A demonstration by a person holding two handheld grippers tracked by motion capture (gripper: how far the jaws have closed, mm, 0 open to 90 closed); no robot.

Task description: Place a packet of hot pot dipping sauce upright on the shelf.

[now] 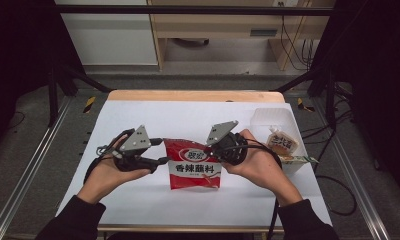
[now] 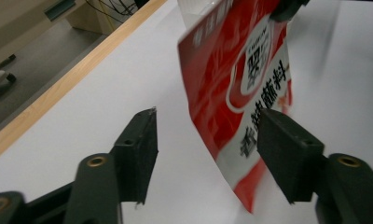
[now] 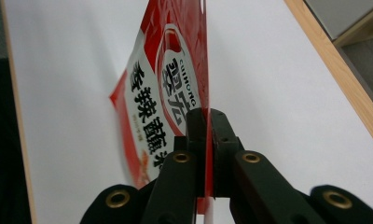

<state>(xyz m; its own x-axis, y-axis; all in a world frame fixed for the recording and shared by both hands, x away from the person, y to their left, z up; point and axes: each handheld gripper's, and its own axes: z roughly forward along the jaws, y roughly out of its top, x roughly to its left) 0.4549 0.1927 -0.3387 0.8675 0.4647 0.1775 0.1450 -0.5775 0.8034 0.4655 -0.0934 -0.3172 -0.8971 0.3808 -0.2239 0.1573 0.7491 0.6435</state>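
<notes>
On the smooth white worktop [image 1: 138, 190], the left tool [image 1: 160, 161] has its matte black jaws parted, pads clear of the packet's edge. Just beside it, at the centre, a glossy red and white flat packet [image 1: 193, 170] with bold black print stands tilted on the worktop. The right tool [image 1: 211, 148] is clamped tight on the packet's top corner. Farther right sits a clear plastic tray [image 1: 275, 116] holding a small rounded sachet [image 1: 280, 141].

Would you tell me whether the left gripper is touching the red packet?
Cannot tell: in the left gripper view the left gripper stands open around the red packet, whose edge overlaps one jaw.
</notes>
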